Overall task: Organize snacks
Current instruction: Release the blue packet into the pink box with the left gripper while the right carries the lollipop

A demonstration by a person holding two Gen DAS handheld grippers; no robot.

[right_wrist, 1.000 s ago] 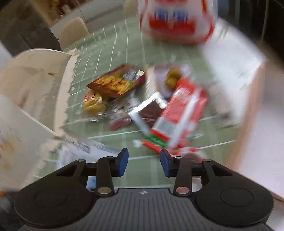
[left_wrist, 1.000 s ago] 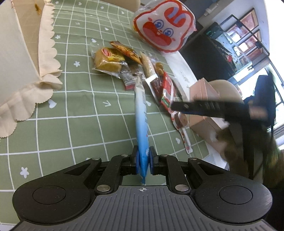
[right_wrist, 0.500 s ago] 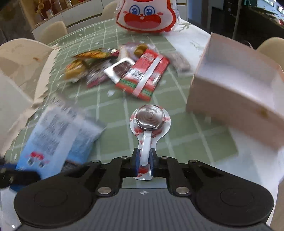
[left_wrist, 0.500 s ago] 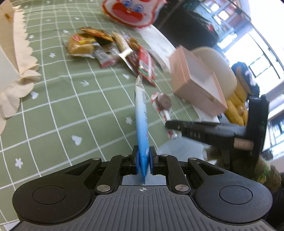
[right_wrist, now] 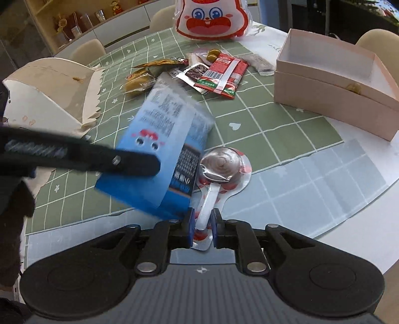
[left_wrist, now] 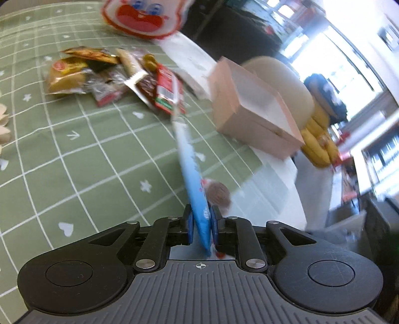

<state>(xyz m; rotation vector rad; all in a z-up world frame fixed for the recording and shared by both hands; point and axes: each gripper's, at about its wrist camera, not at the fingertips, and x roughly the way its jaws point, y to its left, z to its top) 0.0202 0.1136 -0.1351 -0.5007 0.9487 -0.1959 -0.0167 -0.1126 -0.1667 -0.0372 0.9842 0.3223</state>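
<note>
My left gripper (left_wrist: pixel 202 224) pinches the lower edge of a flat blue snack packet (left_wrist: pixel 192 174), which sticks out edge-on ahead of it; its jaws are easing open with the packet still between the pads. In the right wrist view that blue packet (right_wrist: pixel 162 139) hangs tilted over the table, one black left fingertip (right_wrist: pixel 139 164) across it. My right gripper (right_wrist: pixel 202 223) is closed on the white stick of a wrapped chocolate lollipop (right_wrist: pixel 220 164) near the table's front edge, jaws starting to open. The lollipop (left_wrist: pixel 218 194) shows just right of the packet.
An open pink box (right_wrist: pixel 331 82) stands at the right. A white scalloped paper box (right_wrist: pixel 49 87) stands at the left. A snack pile (right_wrist: pixel 214 72) and a rabbit-face bag (right_wrist: pixel 212 20) lie further back on the green checked cloth (right_wrist: pixel 261 119). Bananas (left_wrist: pixel 316 142) lie beyond the pink box.
My right gripper shut on the lollipop and drew it toward the table's front edge. My left gripper carried the blue packet rightward, beside the lollipop, and rolled slightly.
</note>
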